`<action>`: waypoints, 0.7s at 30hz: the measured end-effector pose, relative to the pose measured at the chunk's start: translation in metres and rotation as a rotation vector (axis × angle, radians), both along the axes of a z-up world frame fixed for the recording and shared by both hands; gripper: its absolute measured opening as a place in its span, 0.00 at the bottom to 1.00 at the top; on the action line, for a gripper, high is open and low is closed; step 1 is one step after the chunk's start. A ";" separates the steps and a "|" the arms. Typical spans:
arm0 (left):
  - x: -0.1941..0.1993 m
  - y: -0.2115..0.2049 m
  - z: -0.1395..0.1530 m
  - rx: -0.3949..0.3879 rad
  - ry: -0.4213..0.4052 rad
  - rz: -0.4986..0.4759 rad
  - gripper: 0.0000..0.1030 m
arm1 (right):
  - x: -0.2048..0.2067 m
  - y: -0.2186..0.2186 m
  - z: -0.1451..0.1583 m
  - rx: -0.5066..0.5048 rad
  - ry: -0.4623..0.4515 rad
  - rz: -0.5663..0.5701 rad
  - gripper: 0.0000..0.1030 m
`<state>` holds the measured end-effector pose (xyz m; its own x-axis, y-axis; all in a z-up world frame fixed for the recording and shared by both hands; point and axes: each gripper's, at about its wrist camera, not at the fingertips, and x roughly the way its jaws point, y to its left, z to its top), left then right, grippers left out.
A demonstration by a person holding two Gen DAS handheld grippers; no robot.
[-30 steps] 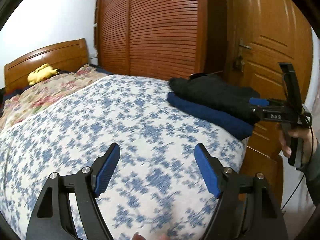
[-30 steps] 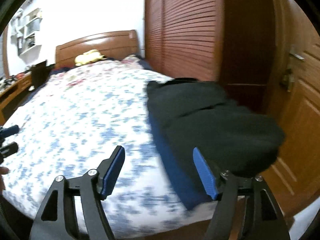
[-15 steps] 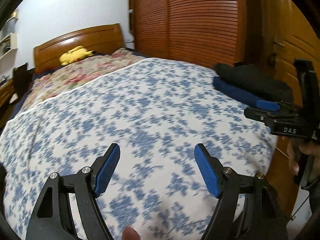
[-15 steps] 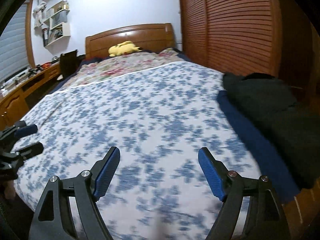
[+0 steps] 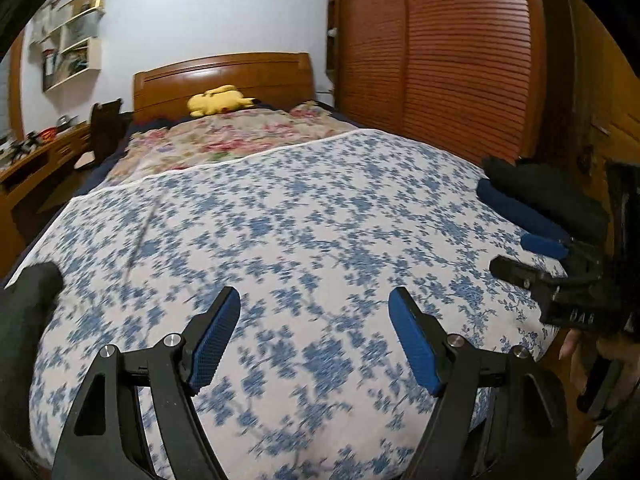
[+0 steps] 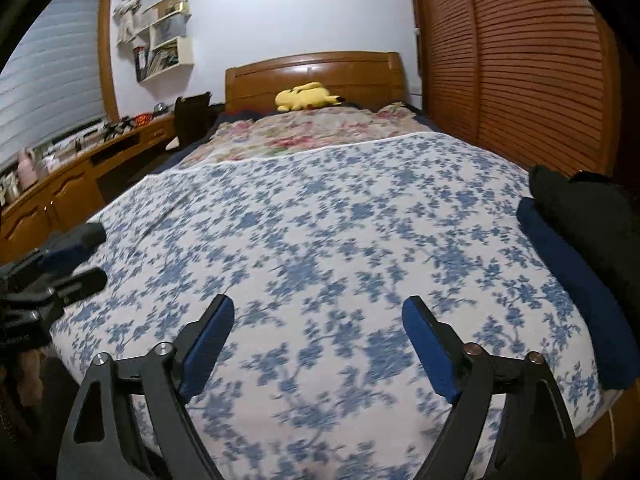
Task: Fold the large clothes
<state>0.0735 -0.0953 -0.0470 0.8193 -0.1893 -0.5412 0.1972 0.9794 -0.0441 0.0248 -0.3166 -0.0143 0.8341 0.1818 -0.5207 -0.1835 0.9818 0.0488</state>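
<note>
Black folded clothes (image 6: 592, 216) lie right of both empty grippers (left (image 5: 316, 340) spread, right (image 6: 318, 344) opening).

You're looking at a matt cotton-like bedspread (image 6: 320, 248) with blurred blue print, a glossy varnished wooden headboard (image 6: 316, 70), slatted wood wardrobe doors (image 6: 520, 60), a plush yellow toy (image 6: 306, 96), and soft, possibly knitted, folded dark clothes (image 6: 588, 232).

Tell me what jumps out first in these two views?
The blue-flowered bedspread fills both views, with the left gripper open over its near end and the right gripper opening there, nothing between either's jaws. Folded dark clothes are stacked at the bed's right edge by the slatted wardrobe. A yellow plush toy lies against the headboard.
</note>
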 end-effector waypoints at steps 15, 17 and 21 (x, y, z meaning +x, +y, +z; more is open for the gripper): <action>-0.048 0.060 0.020 -0.013 -0.039 0.132 0.75 | -0.016 0.047 0.005 0.006 -0.045 0.081 0.87; -0.055 0.065 0.026 -0.017 -0.051 0.140 0.75 | -0.021 0.049 0.010 0.008 -0.058 0.089 0.87; -0.068 0.070 0.036 -0.014 -0.080 0.148 0.75 | -0.037 0.053 0.021 0.010 -0.097 0.108 0.87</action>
<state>0.0058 -0.0252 -0.0105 0.8790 -0.0709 -0.4716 0.0546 0.9973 -0.0482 -0.0118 -0.2635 0.0065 0.8558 0.2778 -0.4364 -0.2922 0.9557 0.0354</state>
